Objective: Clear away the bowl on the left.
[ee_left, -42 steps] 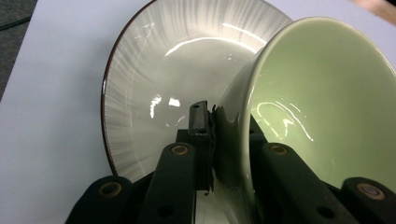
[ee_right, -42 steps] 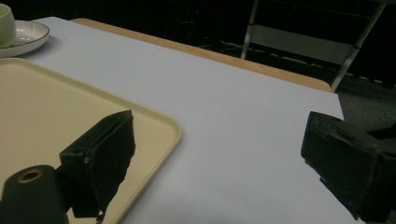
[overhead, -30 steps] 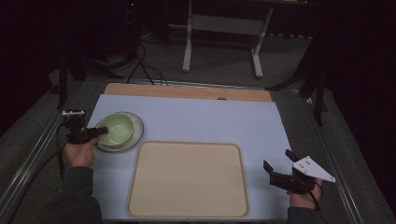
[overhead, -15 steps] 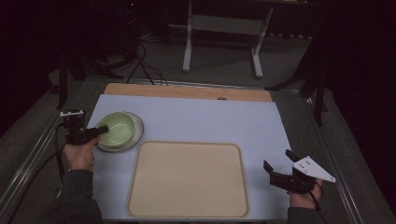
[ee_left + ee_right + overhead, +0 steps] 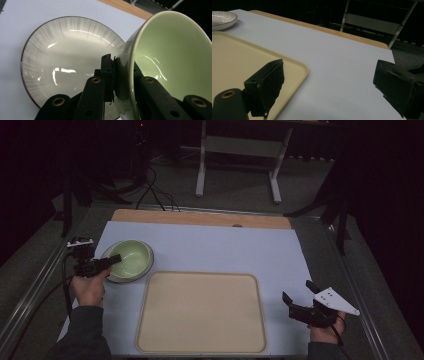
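Since the earlier frame I've raised my left gripper a little, and the green bowl has come up off the plate with it, tilted. My jaws are clamped on the bowl's rim, one inside, one outside. In the high view the bowl sits at middle left, just above the tray's upper-left corner, on the white mat. My right gripper hangs at lower right, beside the tray, jaws spread wide with nothing between them.
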Demonstrator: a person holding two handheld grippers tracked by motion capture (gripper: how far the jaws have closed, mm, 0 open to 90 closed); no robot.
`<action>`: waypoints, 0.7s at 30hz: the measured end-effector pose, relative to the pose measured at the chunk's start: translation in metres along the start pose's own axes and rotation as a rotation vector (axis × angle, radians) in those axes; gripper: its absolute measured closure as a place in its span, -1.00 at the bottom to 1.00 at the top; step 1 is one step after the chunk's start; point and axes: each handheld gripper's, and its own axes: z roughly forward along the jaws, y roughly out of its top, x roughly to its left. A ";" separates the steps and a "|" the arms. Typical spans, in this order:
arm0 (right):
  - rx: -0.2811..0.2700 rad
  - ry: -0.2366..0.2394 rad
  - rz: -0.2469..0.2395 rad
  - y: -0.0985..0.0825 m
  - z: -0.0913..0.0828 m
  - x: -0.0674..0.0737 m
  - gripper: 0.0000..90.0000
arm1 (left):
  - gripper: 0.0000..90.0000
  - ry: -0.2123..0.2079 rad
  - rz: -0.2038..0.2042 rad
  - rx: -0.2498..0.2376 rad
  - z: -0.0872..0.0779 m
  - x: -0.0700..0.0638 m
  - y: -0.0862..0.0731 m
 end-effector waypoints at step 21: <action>-0.002 -0.006 -0.005 0.000 -0.002 0.000 -0.79 | 0.82 -0.044 0.030 -0.004 -0.005 -0.014 -0.002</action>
